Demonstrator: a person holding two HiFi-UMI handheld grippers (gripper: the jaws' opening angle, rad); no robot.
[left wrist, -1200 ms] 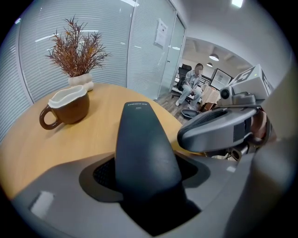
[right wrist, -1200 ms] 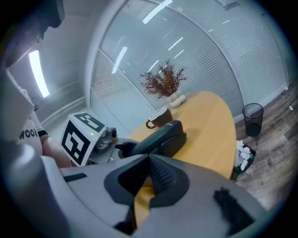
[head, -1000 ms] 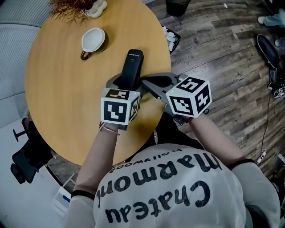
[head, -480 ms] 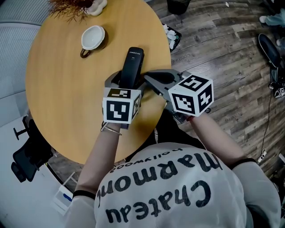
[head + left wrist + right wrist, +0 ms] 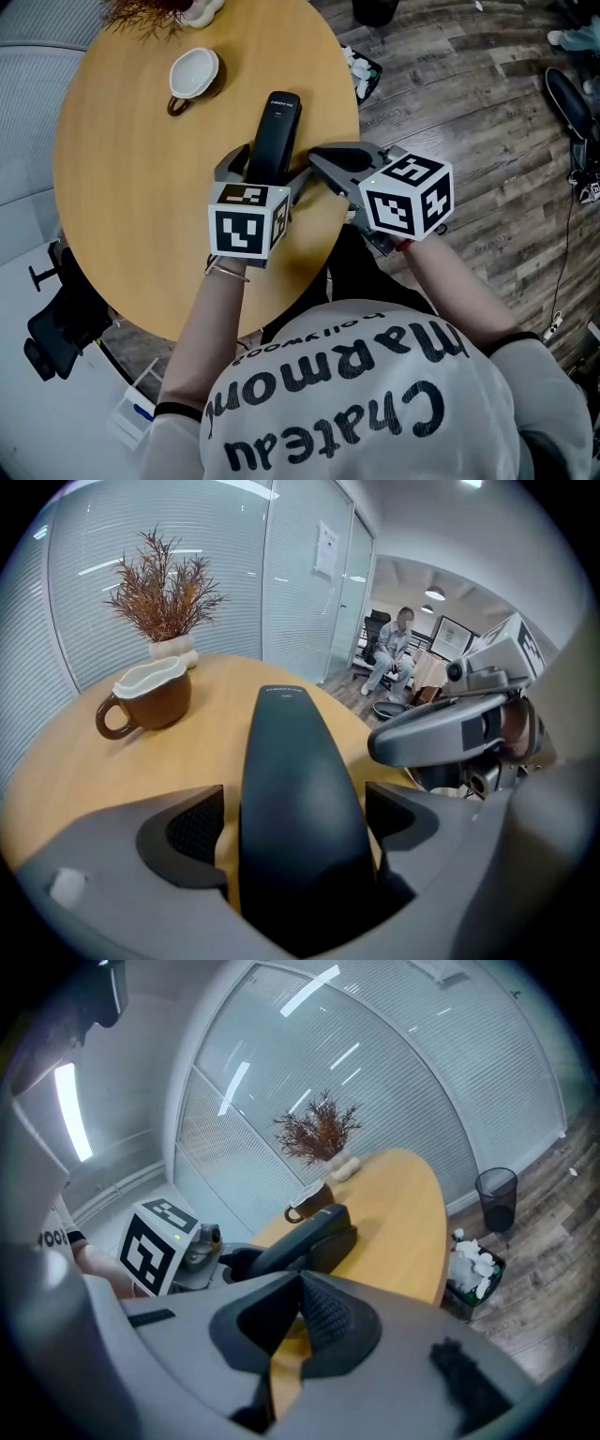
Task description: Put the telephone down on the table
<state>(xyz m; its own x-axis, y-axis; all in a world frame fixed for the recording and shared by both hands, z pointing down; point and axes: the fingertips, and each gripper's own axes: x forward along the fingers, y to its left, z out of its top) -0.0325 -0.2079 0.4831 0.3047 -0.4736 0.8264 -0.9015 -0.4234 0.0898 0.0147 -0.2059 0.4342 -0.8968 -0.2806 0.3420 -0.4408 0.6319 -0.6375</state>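
My left gripper (image 5: 295,822) has just been opening its jaws wide, phone (image 5: 298,789) loose between them, right gripper (image 5: 298,1316) closed on nothing beside; if I retreat crooked, a jaw may drag the phone.

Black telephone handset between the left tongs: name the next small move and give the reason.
Probably draw the left tongs straight back, away from the black telephone handset. The handset seems to lie on the round wooden table. The jaws have just been opening, and bare wood shows between each pad and the handset's sides, so nothing grips it now.
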